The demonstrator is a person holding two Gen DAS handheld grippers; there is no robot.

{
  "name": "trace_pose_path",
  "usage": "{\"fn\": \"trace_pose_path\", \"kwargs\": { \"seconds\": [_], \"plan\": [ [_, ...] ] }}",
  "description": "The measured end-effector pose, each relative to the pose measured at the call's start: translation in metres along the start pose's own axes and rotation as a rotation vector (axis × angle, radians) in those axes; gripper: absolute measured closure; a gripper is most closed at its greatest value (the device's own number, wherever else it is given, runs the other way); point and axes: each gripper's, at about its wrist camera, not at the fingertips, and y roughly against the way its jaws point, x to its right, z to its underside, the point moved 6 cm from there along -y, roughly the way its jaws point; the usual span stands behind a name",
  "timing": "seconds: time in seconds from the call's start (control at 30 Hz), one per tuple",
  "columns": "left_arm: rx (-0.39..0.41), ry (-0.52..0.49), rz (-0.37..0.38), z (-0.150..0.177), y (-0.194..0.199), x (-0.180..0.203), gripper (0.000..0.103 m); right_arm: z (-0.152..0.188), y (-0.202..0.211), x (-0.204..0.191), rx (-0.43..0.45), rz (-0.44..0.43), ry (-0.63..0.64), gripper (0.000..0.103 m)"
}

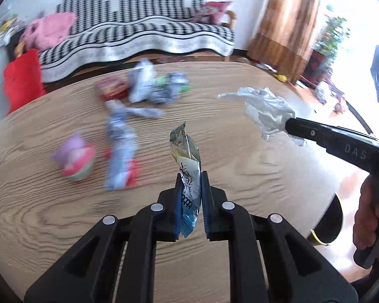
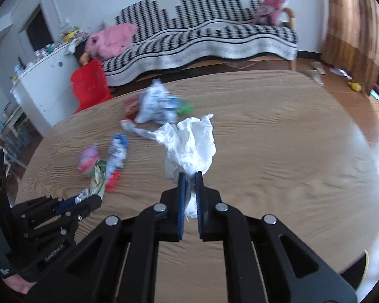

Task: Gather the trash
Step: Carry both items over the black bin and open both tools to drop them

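Note:
My left gripper [image 1: 191,176] is shut on a green, white and blue snack wrapper [image 1: 185,156] and holds it upright above the wooden table [image 1: 240,176]. My right gripper [image 2: 190,176] is shut on a crumpled white tissue [image 2: 189,144], also above the table. In the left wrist view the right gripper [image 1: 288,125] comes in from the right with the tissue [image 1: 267,108]. In the right wrist view the left gripper [image 2: 96,199] shows at lower left with the wrapper [image 2: 98,179]. More trash lies on the table: a pink-green ball wrapper [image 1: 75,159], a blue-white packet [image 1: 120,151], a red packet [image 1: 112,88], crumpled white-blue wrappers [image 1: 154,85].
A black bin rim with a yellow edge [image 1: 328,224] sits off the table's right edge; it also shows in the right wrist view [image 2: 358,267]. A patterned sofa [image 2: 202,35], a red bag [image 2: 88,85] and a white cabinet [image 2: 45,83] stand behind the table.

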Motion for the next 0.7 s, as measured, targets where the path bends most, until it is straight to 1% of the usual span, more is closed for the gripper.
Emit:
{"fn": "trace_pose_path", "kwargs": {
  "seconds": [0.1, 0.2, 0.27, 0.3, 0.33, 0.4, 0.43, 0.53, 0.7],
  "plan": [
    [0.006, -0.049, 0.037, -0.004, -0.007, 0.044, 0.09, 0.016, 0.026, 0.058, 0.007, 0.072, -0.056, 0.095],
    [0.004, -0.09, 0.089, -0.006, -0.014, 0.093, 0.09, 0.032, 0.051, 0.108, 0.019, 0.135, -0.109, 0.095],
    [-0.001, -0.114, 0.131, -0.006, -0.02, 0.128, 0.09, 0.047, 0.075, 0.15, 0.033, 0.187, -0.158, 0.095],
    [-0.002, -0.124, 0.146, -0.005, -0.021, 0.139, 0.09, 0.052, 0.082, 0.163, 0.037, 0.202, -0.173, 0.095],
    [-0.001, -0.137, 0.167, -0.004, -0.022, 0.157, 0.09, 0.062, 0.096, 0.188, 0.045, 0.232, -0.207, 0.095],
    [-0.001, -0.157, 0.207, -0.002, -0.024, 0.186, 0.09, 0.078, 0.113, 0.219, 0.054, 0.265, -0.251, 0.095],
    [-0.002, -0.17, 0.231, 0.0, -0.026, 0.204, 0.09, 0.091, 0.124, 0.243, 0.055, 0.29, -0.29, 0.095],
    [-0.017, -0.217, 0.295, 0.012, -0.032, 0.251, 0.09, 0.12, 0.138, 0.281, 0.035, 0.331, -0.347, 0.095],
    [-0.05, -0.277, 0.36, 0.03, -0.04, 0.306, 0.09, 0.165, 0.147, 0.326, -0.019, 0.373, -0.404, 0.095]
  ]
}}
